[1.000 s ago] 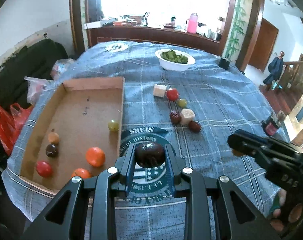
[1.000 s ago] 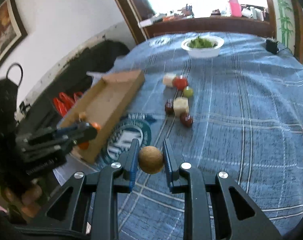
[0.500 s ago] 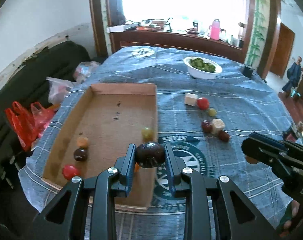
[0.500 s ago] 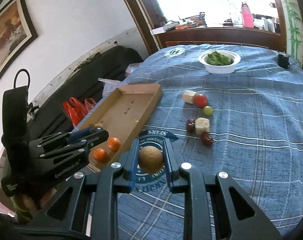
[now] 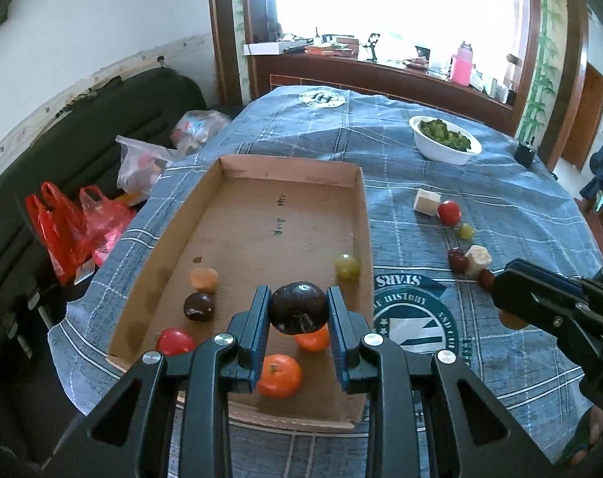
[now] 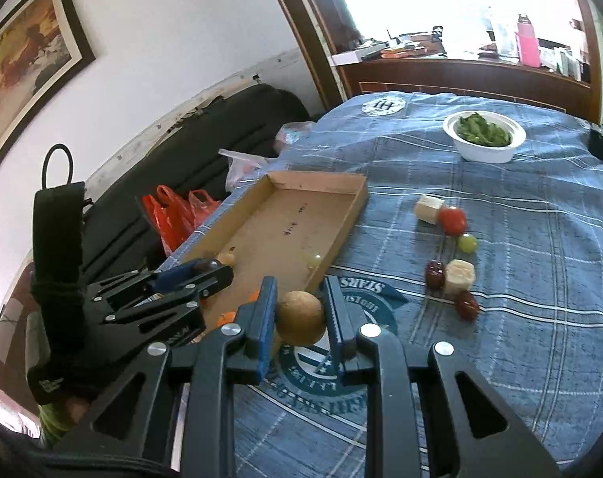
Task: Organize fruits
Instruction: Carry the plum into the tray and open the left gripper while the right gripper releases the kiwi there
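My left gripper point(image 5: 299, 310) is shut on a dark purple fruit point(image 5: 298, 308) and holds it above the near end of the cardboard tray point(image 5: 261, 215). The tray holds several fruits, among them an orange point(image 5: 279, 375), a red tomato point(image 5: 175, 341), a dark plum point(image 5: 198, 306) and a green grape point(image 5: 346, 266). My right gripper point(image 6: 301, 318) is shut on a round tan fruit point(image 6: 301, 317) above the tablecloth just right of the tray point(image 6: 285, 219). Loose on the cloth lie a red tomato point(image 6: 452, 220), a green grape point(image 6: 467, 242) and dark red fruits point(image 6: 435, 273).
Two pale cubes point(image 6: 429, 208) point(image 6: 459, 275) lie among the loose fruit. A white bowl of greens point(image 6: 484, 141) stands at the far side of the table. Red plastic bags point(image 5: 70, 231) and a black sofa point(image 5: 82, 127) are left of the table.
My left gripper has carried the dark fruit left, from above the cloth emblem to over the tray. My right gripper with the tan fruit has moved left toward the tray.
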The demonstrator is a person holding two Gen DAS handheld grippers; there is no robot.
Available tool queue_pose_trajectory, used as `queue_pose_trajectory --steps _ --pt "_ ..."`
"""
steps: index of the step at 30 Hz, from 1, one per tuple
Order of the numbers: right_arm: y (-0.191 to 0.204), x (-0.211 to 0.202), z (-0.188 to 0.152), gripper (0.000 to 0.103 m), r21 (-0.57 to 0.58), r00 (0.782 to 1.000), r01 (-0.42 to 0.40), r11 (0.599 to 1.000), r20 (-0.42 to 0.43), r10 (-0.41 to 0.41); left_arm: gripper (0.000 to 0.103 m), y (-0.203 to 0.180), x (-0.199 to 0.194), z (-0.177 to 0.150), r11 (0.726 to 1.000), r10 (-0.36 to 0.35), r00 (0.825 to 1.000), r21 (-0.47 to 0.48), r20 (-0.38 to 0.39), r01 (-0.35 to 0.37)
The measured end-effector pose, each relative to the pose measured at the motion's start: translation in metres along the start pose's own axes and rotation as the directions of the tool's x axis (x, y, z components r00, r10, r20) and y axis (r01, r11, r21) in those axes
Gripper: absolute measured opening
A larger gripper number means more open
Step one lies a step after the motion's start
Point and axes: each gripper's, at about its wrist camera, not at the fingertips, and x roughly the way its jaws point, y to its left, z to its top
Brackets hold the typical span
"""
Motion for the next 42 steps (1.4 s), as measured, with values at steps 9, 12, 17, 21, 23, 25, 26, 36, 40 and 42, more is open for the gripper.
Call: queue_pose_trajectory --steps 9,12,17,21,23,25,26,36,40,42 --pt "0.012 0.018 0.007 0.026 -0.015 1.000 -0.014 1.000 -0.022 0.014 0.027 0.014 0.011 0.002 1.000 0.006 1.000 -0.018 -0.015 -0.006" --pt "0.015 0.024 0.008 0.026 -0.017 0.999 -0.017 1.000 -0.031 0.016 0.027 0.021 0.017 0.002 1.000 0.010 1.000 -0.028 -0.025 -0.011" --pt "0.014 0.037 0.009 0.026 -0.011 0.998 -0.019 1.000 -0.052 0.019 0.027 0.038 0.028 0.005 0.998 0.017 0.999 -0.062 -0.045 -0.020" --pt "0.012 0.050 0.011 0.026 -0.002 0.997 -0.028 1.000 -0.072 0.028 0.027 0.052 0.037 0.011 0.996 0.026 0.998 -0.087 -0.061 -0.031" --pt "0.011 0.059 0.013 0.026 0.010 0.996 -0.037 0.999 -0.084 0.037 0.027 0.059 0.044 0.016 0.994 0.030 0.997 -0.104 -0.071 -0.037" --pt "0.007 0.070 0.018 0.026 0.029 0.994 -0.048 0.998 -0.094 0.051 0.027 0.066 0.050 0.023 0.992 0.042 0.996 -0.117 -0.076 -0.051" --pt "0.005 0.075 0.021 0.026 0.037 0.994 -0.049 0.998 -0.097 0.053 0.027 0.069 0.054 0.026 0.991 0.049 0.996 -0.122 -0.079 -0.058" --pt "0.001 0.150 0.056 0.026 0.014 0.986 -0.037 0.999 -0.164 0.038 0.026 0.091 0.116 0.057 0.977 0.107 0.975 -0.160 -0.194 -0.139" --pt "0.009 0.181 0.054 0.026 -0.044 0.976 -0.011 0.999 -0.219 0.001 0.026 0.089 0.134 0.054 0.979 0.104 0.963 -0.144 -0.250 -0.144" --pt "0.010 0.190 0.051 0.026 -0.067 0.971 0.001 0.998 -0.240 -0.017 0.027 0.088 0.141 0.051 0.980 0.095 0.953 -0.140 -0.287 -0.140"
